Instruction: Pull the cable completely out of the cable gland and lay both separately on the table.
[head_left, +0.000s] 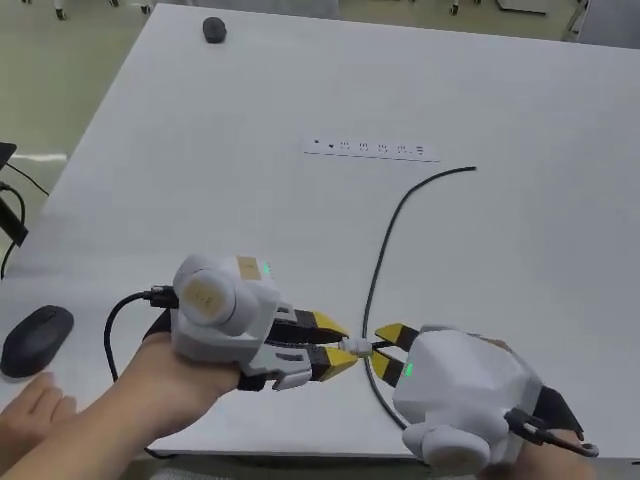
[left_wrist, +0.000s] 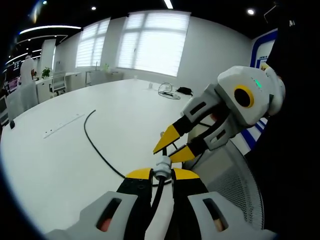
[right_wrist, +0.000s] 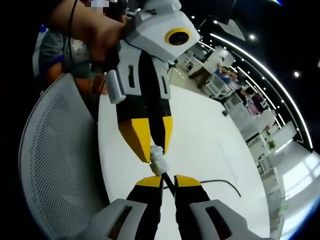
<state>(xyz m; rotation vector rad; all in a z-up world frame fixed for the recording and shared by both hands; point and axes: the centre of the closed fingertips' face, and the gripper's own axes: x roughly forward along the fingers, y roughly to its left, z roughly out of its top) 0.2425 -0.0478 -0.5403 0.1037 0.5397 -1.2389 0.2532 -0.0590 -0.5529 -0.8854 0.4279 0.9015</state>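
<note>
A small white cable gland (head_left: 354, 347) hangs above the table's near edge with my left gripper (head_left: 345, 348) shut on it. A thin black cable (head_left: 385, 250) runs from the far right of the table down into the gland. My right gripper (head_left: 378, 340) meets the left tip to tip and is shut on the cable just beside the gland. In the left gripper view the gland (left_wrist: 161, 165) sits between my yellow tips (left_wrist: 161, 173), and the right gripper (left_wrist: 172, 148) comes in from the right. In the right gripper view the cable (right_wrist: 169, 186) passes between my jaws (right_wrist: 169, 181) below the gland (right_wrist: 156, 160).
A dark mouse (head_left: 37, 338) lies at the left edge, with a bare hand (head_left: 30, 410) near it. A small dark object (head_left: 213, 30) sits far back. A pale marked strip (head_left: 370, 150) lies mid-table. A mesh chair (right_wrist: 55, 165) stands below the table's edge.
</note>
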